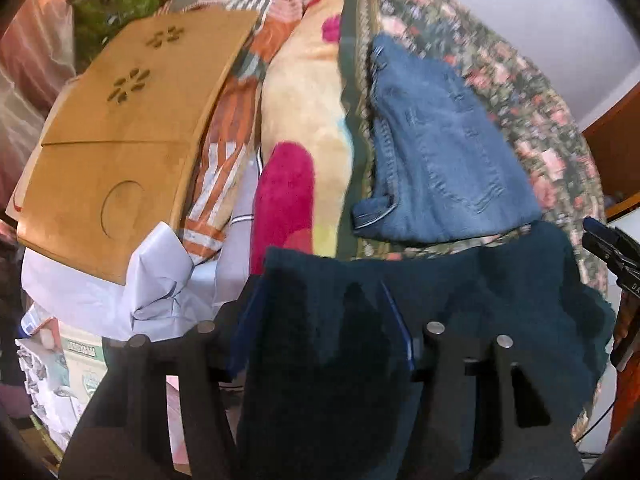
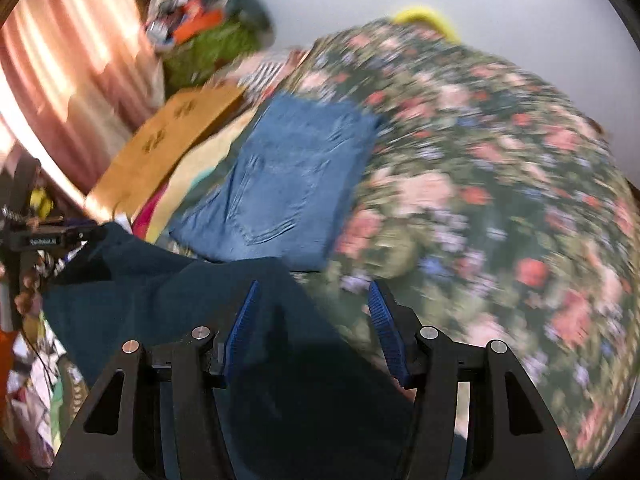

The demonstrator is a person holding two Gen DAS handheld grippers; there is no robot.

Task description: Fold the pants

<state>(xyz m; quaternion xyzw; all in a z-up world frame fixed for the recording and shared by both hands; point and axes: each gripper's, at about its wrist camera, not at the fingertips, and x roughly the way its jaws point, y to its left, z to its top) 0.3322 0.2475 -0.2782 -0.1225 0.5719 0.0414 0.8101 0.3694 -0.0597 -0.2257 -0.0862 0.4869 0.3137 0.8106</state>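
Note:
Dark teal pants point(image 1: 460, 288) hang stretched in the air between my two grippers, above a floral bedspread point(image 1: 540, 120). My left gripper point(image 1: 320, 320) is shut on one end, and the thick cloth fills the space between its blue pads. In the right wrist view the pants point(image 2: 160, 300) run between the jaws of my right gripper point(image 2: 314, 316). There the cloth lies against the left pad, and a gap of bedspread point(image 2: 480, 200) shows beside the right pad. The left gripper point(image 2: 86, 236) shows at the cloth's far corner. Folded blue jeans point(image 1: 440, 152) point(image 2: 288, 184) lie on the bed.
A wooden lap table point(image 1: 120, 140) point(image 2: 168, 144) rests on the bed's left side beside a cream and pink blanket point(image 1: 304, 120). White cloth point(image 1: 120, 280) lies under the table's near end. A pink curtain point(image 2: 60, 80) and a cluttered green pile point(image 2: 212, 48) stand beyond.

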